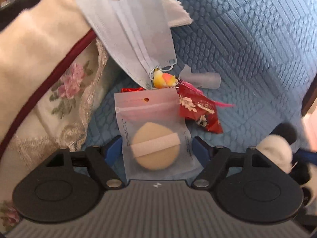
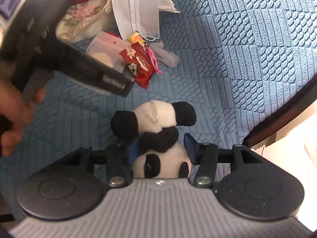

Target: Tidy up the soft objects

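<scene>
A frosted zip pouch [image 1: 152,115] holding a beige powder puff [image 1: 156,148] lies flat on the blue quilted cover [image 1: 247,49]. My left gripper [image 1: 156,149] is open and straddles the pouch's lower half, its blue pads clear of both edges. A black-and-white panda plush [image 2: 156,117] lies head toward the camera, and my right gripper [image 2: 161,148] is shut on it around the neck. The panda [image 1: 277,150] also shows at the right edge of the left wrist view. A pale blue face mask [image 1: 126,29] drapes above the pouch.
A red flowered packet [image 1: 196,109], a small yellow-orange toy [image 1: 164,79], a translucent piece [image 1: 204,79] and a white tissue [image 1: 176,10] lie near the mask. Floral lace cloth [image 1: 65,91] is heaped on the left. The cover's dark edge [image 2: 277,119] runs at right. A hand [image 2: 15,109] is at left.
</scene>
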`<state>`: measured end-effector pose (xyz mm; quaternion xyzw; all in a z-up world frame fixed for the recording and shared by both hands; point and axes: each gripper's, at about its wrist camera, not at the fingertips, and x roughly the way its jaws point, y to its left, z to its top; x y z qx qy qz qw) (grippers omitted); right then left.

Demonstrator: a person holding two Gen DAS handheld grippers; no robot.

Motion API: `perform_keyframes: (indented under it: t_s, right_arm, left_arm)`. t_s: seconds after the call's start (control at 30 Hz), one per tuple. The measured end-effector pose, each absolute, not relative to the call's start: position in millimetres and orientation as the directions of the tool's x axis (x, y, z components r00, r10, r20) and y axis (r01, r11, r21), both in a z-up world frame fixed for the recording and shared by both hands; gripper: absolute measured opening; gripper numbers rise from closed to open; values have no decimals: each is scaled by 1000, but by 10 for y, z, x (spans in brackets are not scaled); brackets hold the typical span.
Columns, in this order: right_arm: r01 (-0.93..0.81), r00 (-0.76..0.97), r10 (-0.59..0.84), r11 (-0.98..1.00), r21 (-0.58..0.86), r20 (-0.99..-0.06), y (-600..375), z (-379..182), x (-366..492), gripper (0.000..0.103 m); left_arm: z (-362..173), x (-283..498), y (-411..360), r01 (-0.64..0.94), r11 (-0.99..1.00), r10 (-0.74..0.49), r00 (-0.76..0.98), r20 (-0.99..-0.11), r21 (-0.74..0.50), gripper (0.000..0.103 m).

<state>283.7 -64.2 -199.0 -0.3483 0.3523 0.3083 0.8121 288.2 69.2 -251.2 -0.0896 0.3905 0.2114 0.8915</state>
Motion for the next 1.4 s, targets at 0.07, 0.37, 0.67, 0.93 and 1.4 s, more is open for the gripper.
perform_keyframes:
  t_s: [0.07, 0.37, 0.67, 0.93, 1.4]
  right_arm:
    - [-742, 568, 247, 566, -359, -785, -634, -2008, 2843, 53]
    - [-744, 587, 247, 540, -394, -771, -629, -2032, 2855, 53]
    - [-707, 666, 208, 480, -519, -716, -547, -2154, 2747, 53]
    - [-655, 660, 207, 628, -420, -722, -613, -2028, 2849, 51]
    - [-574, 628, 291, 799, -178, -722, -960, -1607, 2627, 50]
  left_arm:
    - [-2538, 2881, 693, -448, 894, 314, 610, -727, 10, 73]
    - [-2493, 2861, 773, -439, 898, 288, 612, -736, -14, 45]
    - [-2347, 2734, 861, -431, 895, 205, 634, -746, -120, 29]
    - [-2182, 2538, 789, -405, 896, 151, 667, -729, -185, 28]
    - [-1876, 2210, 651, -347, 897, 65, 716, -695, -273, 28]
